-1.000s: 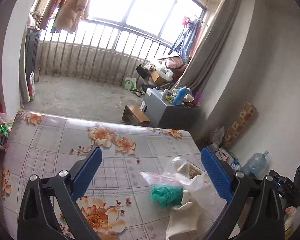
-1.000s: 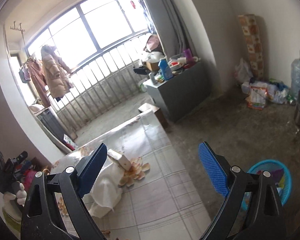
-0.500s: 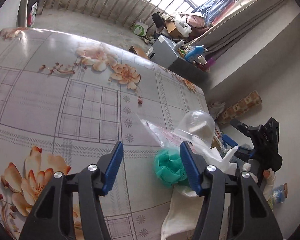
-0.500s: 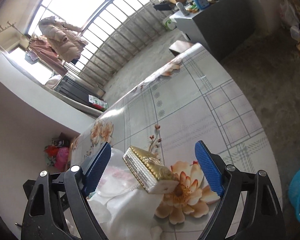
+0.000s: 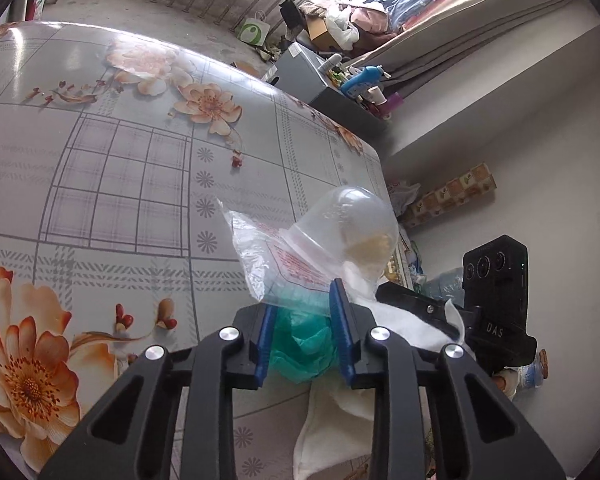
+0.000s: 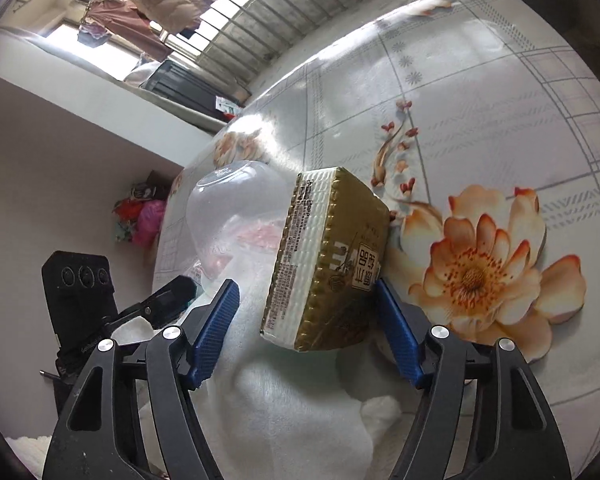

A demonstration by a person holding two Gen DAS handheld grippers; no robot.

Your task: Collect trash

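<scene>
A pile of trash lies at the table's edge. My left gripper (image 5: 302, 320) has its blue jaws closed on a crumpled green plastic wad (image 5: 300, 348). Just beyond it lie a clear plastic bag with red print (image 5: 272, 264) and a clear plastic cup (image 5: 352, 228), on a white cloth (image 5: 332, 432). My right gripper (image 6: 306, 320) is open, its jaws on either side of a gold and white box (image 6: 328, 256) without pressing it; the box rests on the white cloth (image 6: 284, 420). The clear cup (image 6: 236, 208) stands left of the box.
The table (image 5: 100, 160) has a glossy floral cover. The other gripper's black body (image 5: 492, 312) shows at the right in the left wrist view. A grey cabinet (image 5: 320, 88) with bottles stands beyond the table. The right wrist view shows the flower-print table (image 6: 480, 120).
Both grippers moved down and in toward the trash pile. The left jaws narrowed and closed on the green wad. The right jaws narrowed around the gold box.
</scene>
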